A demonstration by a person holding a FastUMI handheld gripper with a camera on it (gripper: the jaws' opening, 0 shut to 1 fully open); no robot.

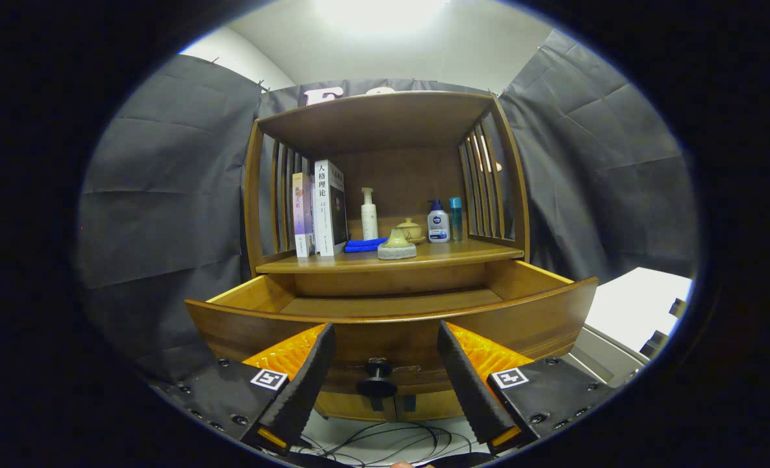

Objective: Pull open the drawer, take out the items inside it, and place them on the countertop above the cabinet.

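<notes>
1. Dark cloth walls close in the booth on both sides, with a pale ceiling and a bright light overhead.
2. A wooden cabinet (385,195) stands straight ahead, at 12 o'clock from the gripper (385,383); it has slatted sides and a roofed shelf.
3. The drawer (391,325) below that shelf is pulled out toward the camera, and its curved front panel sits just beyond the fingertips.
4. The visible strip of the drawer's floor looks bare wood; the front panel hides the part nearest the camera, so I cannot tell what lies there.
5. The drawer's dark round knob (377,380) is at the centre of the front panel, between the two fingers and touching neither.
6. The gripper's tongs are spread wide, one finger at 10 o'clock of the knob and the other at 2 o'clock, and they grip nothing.
7. The countertop (462,252) above the drawer carries several things.
8. Upright books (323,209) stand at its left end, at 11 o'clock from the knob.
9. A white pump bottle (369,214) stands near the back, with a folded blue cloth (364,245) in front of it.
10. A small greenish pot on a grey base (397,244) stands near the front edge, and a lidded yellowish dish (410,229) is just behind it.
11. A white bottle with a blue cap (438,222) and a slim teal bottle (455,218) stand side by side at 1 o'clock.
12. Black cables (385,442) lie on the pale floor beneath the drawer.
</notes>
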